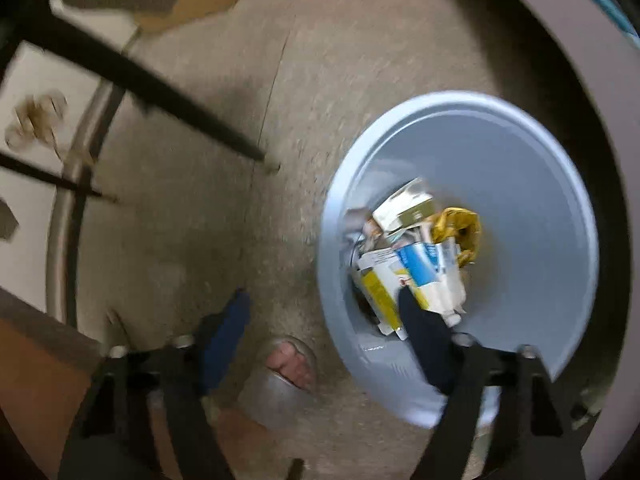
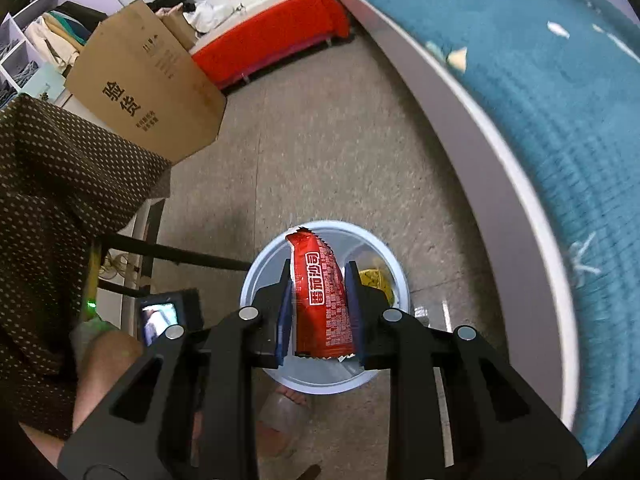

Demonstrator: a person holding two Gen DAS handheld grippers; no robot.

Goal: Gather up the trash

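Your left gripper [image 1: 324,344] points down at the floor with its jaws apart and nothing between them. One finger hangs over the bare floor and the other over the rim of the pale blue bin [image 1: 520,184]. The view is blurred, but the bin plainly holds rubbish: a crumpled white-and-blue carton [image 1: 420,272], a cardboard scrap [image 1: 408,204] and a gold wrapper [image 1: 460,232] lie together at its bottom. So part of the collecting looks done.

Further right, your right gripper [image 2: 318,308] has its jaws clamped on the red sachet [image 2: 322,300], which stands upright between the pads. In the right wrist view it hangs in front of the bin's [image 2: 256,276] opening and looks to be above it, though how high you cannot tell. That piece is not yet in; releasing it there would likely drop it inside.

At the far right, on the teal bed cover [image 2: 560,140], several small scraps [image 2: 458,58] lie scattered, well apart from the bin. They look like what remains to be gathered, though they are too small to identify. Judged from this, you are somewhere in the middle of the task: some trash is binned, one piece is about to go, and more is waiting on the bed.
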